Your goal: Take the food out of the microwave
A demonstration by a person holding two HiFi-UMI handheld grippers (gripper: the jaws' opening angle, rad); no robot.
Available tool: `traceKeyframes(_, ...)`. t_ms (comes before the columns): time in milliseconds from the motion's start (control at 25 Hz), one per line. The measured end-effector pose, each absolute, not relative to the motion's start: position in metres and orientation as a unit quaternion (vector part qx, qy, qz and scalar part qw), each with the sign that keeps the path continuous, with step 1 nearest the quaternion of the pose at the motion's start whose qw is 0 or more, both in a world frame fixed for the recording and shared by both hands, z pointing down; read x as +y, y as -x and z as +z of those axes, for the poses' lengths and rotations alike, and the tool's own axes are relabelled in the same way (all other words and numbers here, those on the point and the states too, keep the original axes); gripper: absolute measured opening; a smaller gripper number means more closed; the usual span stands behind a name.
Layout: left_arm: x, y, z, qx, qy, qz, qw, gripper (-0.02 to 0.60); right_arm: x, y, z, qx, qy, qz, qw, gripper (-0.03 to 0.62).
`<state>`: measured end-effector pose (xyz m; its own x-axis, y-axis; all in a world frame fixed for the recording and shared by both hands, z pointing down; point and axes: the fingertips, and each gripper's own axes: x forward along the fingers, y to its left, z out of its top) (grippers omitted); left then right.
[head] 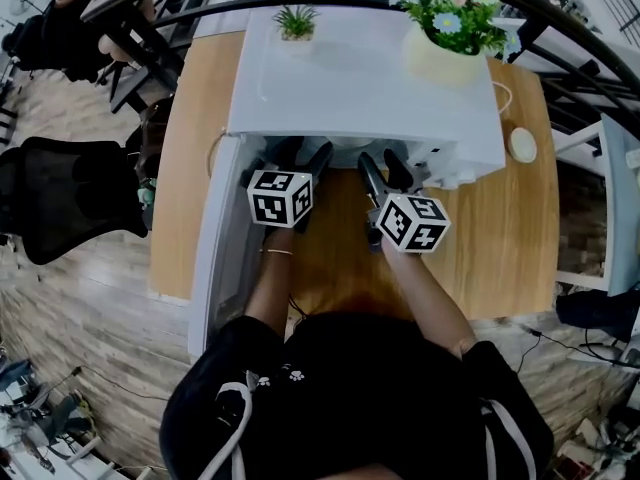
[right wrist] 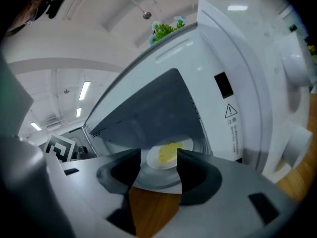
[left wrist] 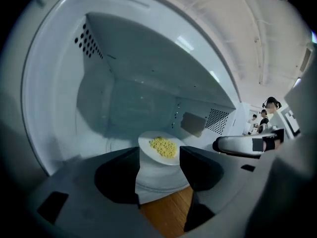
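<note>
A white microwave (head: 350,93) stands on a wooden table with its door (head: 213,243) swung open to the left. On the turntable inside lies a white plate of yellow food (left wrist: 162,148), also seen in the right gripper view as the plate (right wrist: 170,153). My left gripper (head: 303,160) and right gripper (head: 385,171) hang side by side just in front of the opening, both pointing into it. The left gripper (left wrist: 159,158) is open with nothing between its fingers, short of the plate. The right gripper (right wrist: 157,163) is open too, and also apart from the plate.
Two potted plants (head: 296,21) (head: 455,26) stand on top of the microwave. A round white object (head: 522,145) lies on the table (head: 505,253) to the right. The control panel with knobs (right wrist: 297,108) is right of the cavity. A black chair (head: 65,203) stands at the left.
</note>
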<state>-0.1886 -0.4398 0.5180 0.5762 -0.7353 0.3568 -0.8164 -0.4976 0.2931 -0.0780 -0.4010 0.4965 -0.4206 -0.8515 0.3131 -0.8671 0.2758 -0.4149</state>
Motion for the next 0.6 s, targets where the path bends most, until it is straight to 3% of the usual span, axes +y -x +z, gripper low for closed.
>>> traceKeyframes(600, -0.464, 0.184, 0.55, -0.457, -0.842, 0.114, 0.264, 0.23, -0.436, 0.081, 0.541, -0.747, -0.579, 0.322, 0.048, 0.245)
